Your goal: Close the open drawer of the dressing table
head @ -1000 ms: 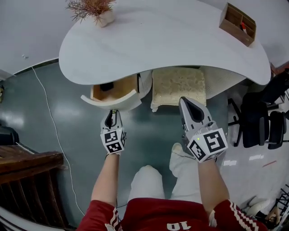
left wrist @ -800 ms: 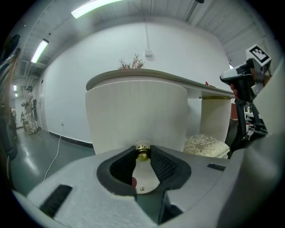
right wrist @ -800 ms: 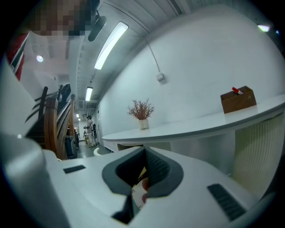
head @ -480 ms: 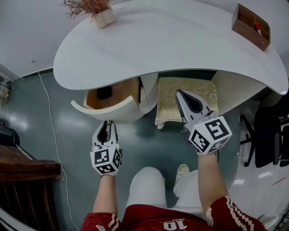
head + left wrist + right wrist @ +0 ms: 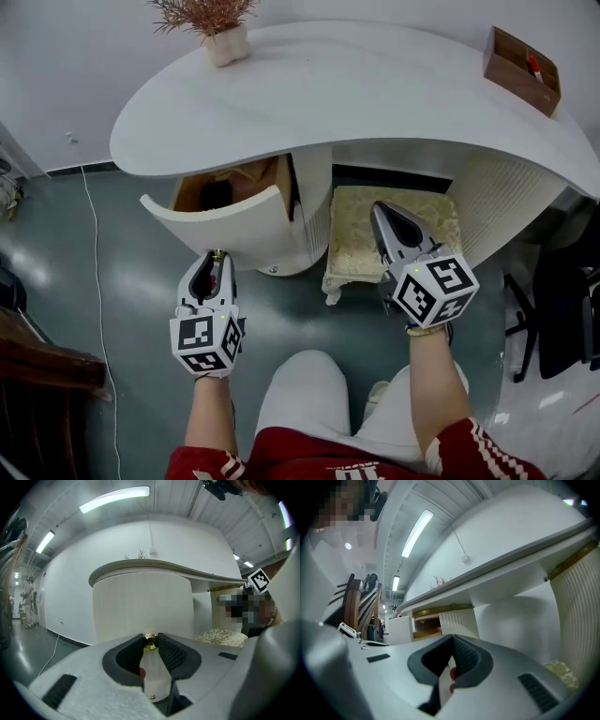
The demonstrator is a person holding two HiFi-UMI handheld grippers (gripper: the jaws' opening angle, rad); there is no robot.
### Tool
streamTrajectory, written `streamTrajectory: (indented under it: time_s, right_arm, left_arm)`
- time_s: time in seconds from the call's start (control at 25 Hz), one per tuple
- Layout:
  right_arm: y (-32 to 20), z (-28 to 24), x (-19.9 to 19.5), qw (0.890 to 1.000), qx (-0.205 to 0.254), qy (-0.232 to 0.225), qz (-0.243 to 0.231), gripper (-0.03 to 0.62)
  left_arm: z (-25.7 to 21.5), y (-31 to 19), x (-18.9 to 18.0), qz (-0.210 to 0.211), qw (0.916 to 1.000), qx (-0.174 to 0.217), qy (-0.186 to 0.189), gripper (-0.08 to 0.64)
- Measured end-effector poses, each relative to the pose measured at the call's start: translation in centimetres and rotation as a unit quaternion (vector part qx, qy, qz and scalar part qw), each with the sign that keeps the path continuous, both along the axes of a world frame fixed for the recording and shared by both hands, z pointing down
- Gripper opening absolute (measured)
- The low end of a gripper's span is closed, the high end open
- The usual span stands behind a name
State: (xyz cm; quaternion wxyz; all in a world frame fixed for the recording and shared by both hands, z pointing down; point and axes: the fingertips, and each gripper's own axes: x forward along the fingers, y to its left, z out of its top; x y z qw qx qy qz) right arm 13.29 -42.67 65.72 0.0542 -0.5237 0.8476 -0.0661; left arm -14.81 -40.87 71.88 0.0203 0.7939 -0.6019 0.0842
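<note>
The drawer (image 5: 221,223) of the dressing table stands pulled out under the left end of the white worktop (image 5: 356,94), with its curved front turned toward the person. The left tool (image 5: 217,262) is closed on the small gold knob (image 5: 150,642) at the middle of that front, and the knob is pinched between the pad tips. The step in hand is judged to be the push that shuts the drawer. It is best driven straight along the drawer's line of travel, with the grip kept square on the knob so that the front is not skewed or jammed. The push is best eased off as the front comes flush with the ribbed pedestal (image 5: 317,220). The left forearm is stretched forward, and its tool is pointed nearly level at the front. The right tool (image 5: 385,216) is held with its jaws together and empty, above the cushioned stool (image 5: 361,248) and clear of the drawer.
</note>
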Motion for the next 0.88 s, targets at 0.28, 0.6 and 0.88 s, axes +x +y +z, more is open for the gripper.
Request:
streamTrajectory:
  time_s: [0.28, 0.6, 0.88]
  right_arm:
    - [0.0, -0.6, -0.4, 1.0, 0.018, 0.004, 0.002, 0.005]
    - [-0.6, 0.5, 0.3, 1.0, 0.012, 0.01, 0.007, 0.005]
    - [-0.9, 0.7, 0.8, 1.0, 0.009, 0.006, 0.004, 0.005]
  left_arm:
    - [0.0, -2.0, 0.4, 0.008, 0.9999, -0.005, 0.012, 0.104]
    - [-0.1, -4.0, 0.9, 0.008, 0.9997, -0.006, 0.02, 0.106]
    - [-0.2, -4.6, 0.9, -0.001, 0.9997, -0.003, 0.024, 0.106]
